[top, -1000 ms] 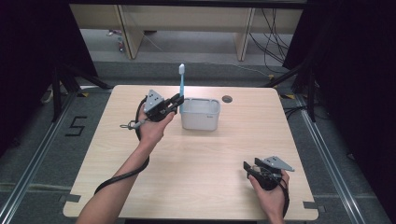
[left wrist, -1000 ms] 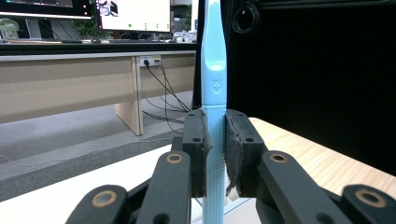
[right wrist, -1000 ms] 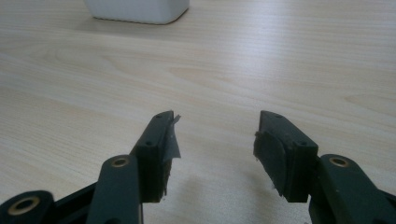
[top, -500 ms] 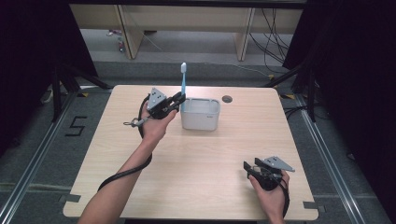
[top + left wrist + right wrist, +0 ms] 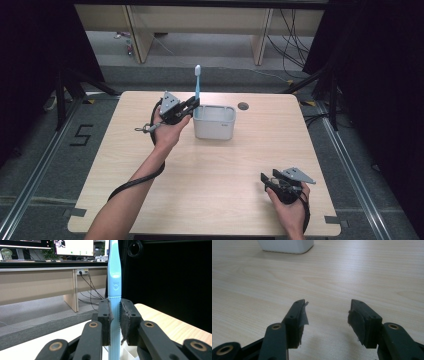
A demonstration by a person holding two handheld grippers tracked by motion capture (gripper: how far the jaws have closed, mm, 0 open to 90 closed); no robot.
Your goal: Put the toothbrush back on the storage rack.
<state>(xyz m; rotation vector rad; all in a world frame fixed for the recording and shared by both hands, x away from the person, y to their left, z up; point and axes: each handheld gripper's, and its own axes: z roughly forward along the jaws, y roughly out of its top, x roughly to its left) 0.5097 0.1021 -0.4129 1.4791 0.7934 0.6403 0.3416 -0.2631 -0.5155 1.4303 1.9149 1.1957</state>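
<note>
Toothbrush held upright at the tub, not yet set down.

On the desk (image 5: 210, 170) stands a white tub (image 5: 214, 122) toward the far edge. The left tool (image 5: 187, 107) is clamped on a blue toothbrush (image 5: 198, 90), upright just at the tub's left rim; lowering it in and letting go appear to remain. The right tool (image 5: 270, 181) rests idle near the front corner, jaws apart.

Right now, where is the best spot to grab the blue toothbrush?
Low on the ribbed handle of the toothbrush, from the side, as the left tongs do. It stands upright, bristle head on top, so its slim handle fits flat between the pads, at the near rim of the white bin.
</note>
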